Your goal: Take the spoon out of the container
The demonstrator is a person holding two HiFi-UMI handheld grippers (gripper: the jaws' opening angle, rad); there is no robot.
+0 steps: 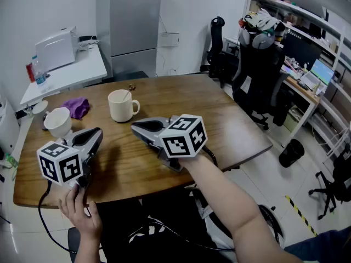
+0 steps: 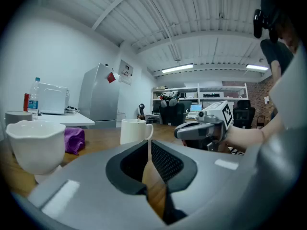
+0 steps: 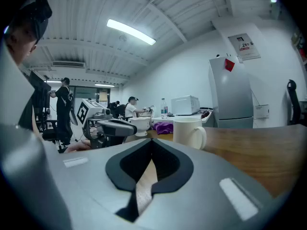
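Your left gripper (image 1: 94,134) was shut with nothing in it, the two jaws together at the tips, low over the near left part of the brown wooden table (image 1: 230,130). Your right gripper (image 1: 137,126) was closed and empty too, near the middle of the table, with its tips turned to the left.

The white ceramic mug (image 1: 122,106) stood just beyond both grippers, apart from them, with bare wood between. Its handle pointed to the right. Right of the mug the table was free up to its rounded right edge, and after that edge came the floor. On the left a white ceramic bowl (image 1: 57,122) and a purple cloth (image 1: 77,107) stood near the left edge, close to your left gripper.

The thin spoon (image 1: 130,90) was inside the mug. Its long axis was almost upright and leaned to the far right, handle end up. Its bowl end was hidden by the mug wall. In both gripper views I could not make out the spoon.
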